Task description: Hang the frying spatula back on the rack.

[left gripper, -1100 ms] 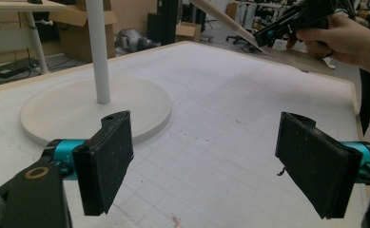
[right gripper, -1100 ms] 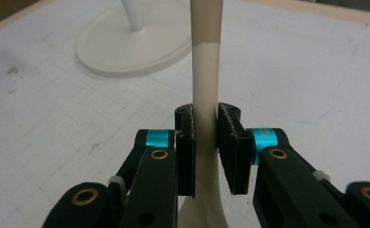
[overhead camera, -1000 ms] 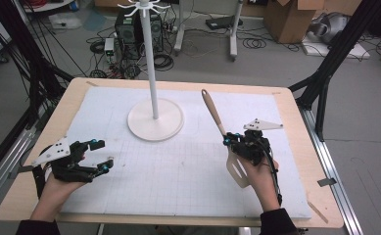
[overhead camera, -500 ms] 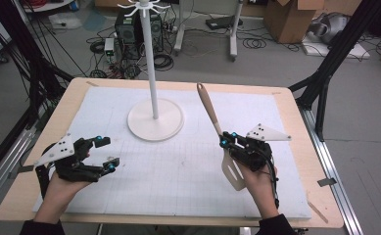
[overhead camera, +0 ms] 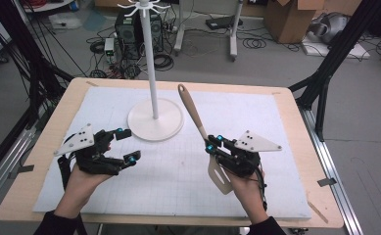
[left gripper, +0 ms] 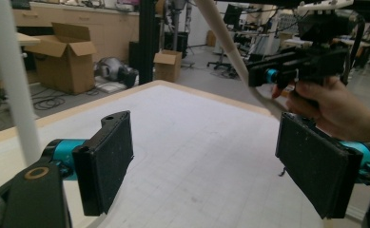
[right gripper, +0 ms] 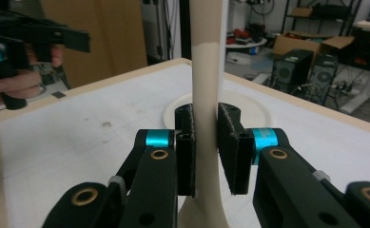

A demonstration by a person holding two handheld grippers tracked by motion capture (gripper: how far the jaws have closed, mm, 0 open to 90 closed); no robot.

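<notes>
From above, the right gripper (overhead camera: pixel 210 143) held a spatula (overhead camera: pixel 194 111) over the right half of the table (overhead camera: pixel 296 127), its jaws pinching the neck where the handle met the blade. The blade (overhead camera: pixel 217 174) sat by the person's right hand (overhead camera: pixel 247 188), toward the near edge, while the tan handle ran away toward the far edge and leaned a little left, its rounded tip ending close to the stand (overhead camera: pixel 155 120). So the long axis lay roughly near-to-far, tilted upward at the handle end as far as I could judge.

The right gripper view made the grip plain where the high view could not: both black pads pressed against the pale shaft of the spatula (right gripper: pixel 205 95), which rose straight up between them, and the round base of the stand (right gripper: pixel 249 111) lay just behind it. It also caught the left hand (right gripper: pixel 11 83) off near the table's edge.

The left gripper (overhead camera: pixel 128 146) rested low near the left edge, its jaws spread wide with nothing between them. The left gripper view confirmed that gap, showing bare white mat (left gripper: pixel 197 142) between the pads, the stand's pole (left gripper: pixel 11 80) close at one side, and the right gripper (left gripper: pixel 299 66) with the spatula (left gripper: pixel 225 42) slanting up across the room beyond.
</notes>
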